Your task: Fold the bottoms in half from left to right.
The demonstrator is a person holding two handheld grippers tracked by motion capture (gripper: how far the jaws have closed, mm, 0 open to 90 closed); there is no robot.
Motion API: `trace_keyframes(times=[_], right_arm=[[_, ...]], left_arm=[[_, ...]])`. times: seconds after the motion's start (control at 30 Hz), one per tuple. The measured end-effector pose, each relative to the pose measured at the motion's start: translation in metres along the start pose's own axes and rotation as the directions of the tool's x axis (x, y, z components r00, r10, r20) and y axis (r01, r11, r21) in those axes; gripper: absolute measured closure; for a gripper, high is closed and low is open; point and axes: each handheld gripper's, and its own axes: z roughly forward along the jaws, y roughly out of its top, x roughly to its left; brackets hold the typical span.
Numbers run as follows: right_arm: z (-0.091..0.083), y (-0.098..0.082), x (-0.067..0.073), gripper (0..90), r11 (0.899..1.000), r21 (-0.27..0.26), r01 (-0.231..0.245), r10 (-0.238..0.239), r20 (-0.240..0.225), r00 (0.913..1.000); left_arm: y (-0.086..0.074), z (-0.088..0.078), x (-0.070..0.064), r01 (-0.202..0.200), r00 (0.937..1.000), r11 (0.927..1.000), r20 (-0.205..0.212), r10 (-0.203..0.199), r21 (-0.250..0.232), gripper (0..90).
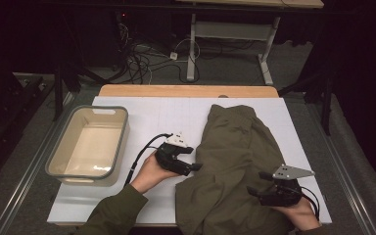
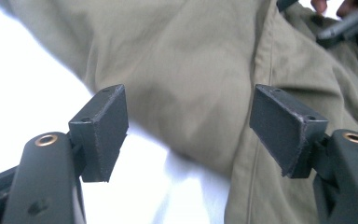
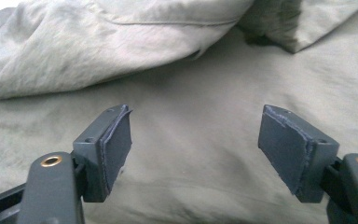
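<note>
You are holding left gripper (image 1: 194, 167) spread, empty, at left edge of olive garment (image 1: 235, 156) lying mid-table; right gripper (image 1: 255, 192) hovering spread above its right side. No readable writing.

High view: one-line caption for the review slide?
Two open grippers flank an olive garment beside a bin.

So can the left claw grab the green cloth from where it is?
Probably yes. The left claw sits right at the edge of the green cloth with its jaws apart, and the left gripper view shows the cloth just ahead with nothing between them. A short push forward should do it.
</note>
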Motion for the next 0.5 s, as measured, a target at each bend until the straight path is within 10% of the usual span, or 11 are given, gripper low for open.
trace_keyframes(times=[0.5], right_arm=[[-0.006, 0.036, -0.038, 38.6, 0.995, -0.016, -0.098, 0.099, 0.096, 0.9904]], left_arm=[[-0.046, -0.026, 0.000, 0.049, 0.9954, 0.9988, -0.082, -0.049, 0.001, 7.8]])
